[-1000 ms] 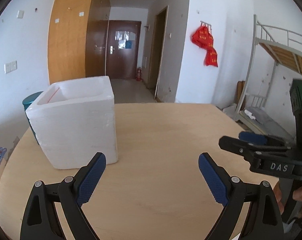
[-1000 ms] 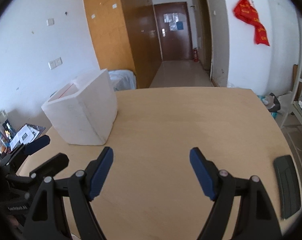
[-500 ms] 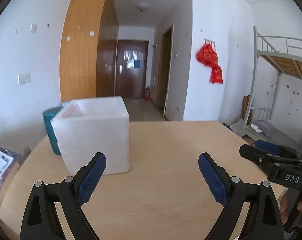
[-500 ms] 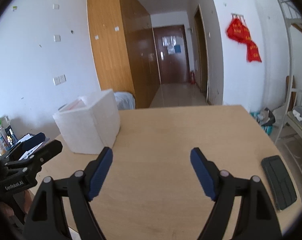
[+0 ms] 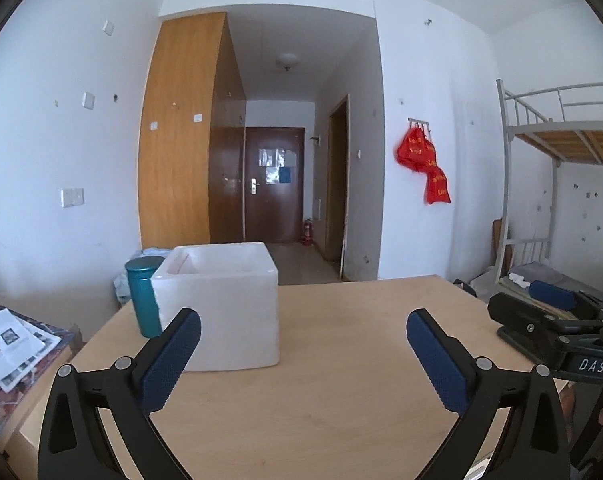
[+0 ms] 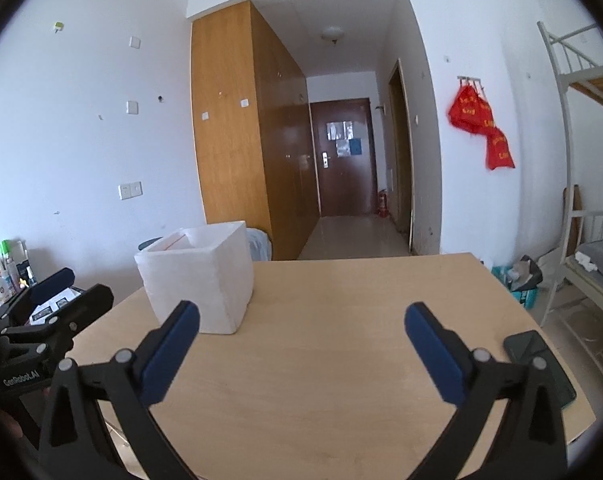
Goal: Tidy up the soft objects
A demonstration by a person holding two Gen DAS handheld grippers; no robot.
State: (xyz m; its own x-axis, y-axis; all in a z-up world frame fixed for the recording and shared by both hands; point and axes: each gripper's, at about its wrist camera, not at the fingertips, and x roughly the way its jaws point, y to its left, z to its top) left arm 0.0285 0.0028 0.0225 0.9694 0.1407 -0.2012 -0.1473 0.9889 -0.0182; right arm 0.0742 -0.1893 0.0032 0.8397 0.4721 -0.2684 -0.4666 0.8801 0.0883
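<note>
Both claws gape wide and hold nothing: left gripper [image 5: 303,344] and right gripper [image 6: 301,338] hover above the table [image 5: 341,360], with the white foam box [image 5: 225,304] ahead on the left.

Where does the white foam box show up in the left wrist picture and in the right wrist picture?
Left wrist: white foam box left of centre, beside the teal canister, behind the left finger.
Right wrist: foam box left of centre on the table's far-left part.
Shared landmark: red bags on the wall.
</note>
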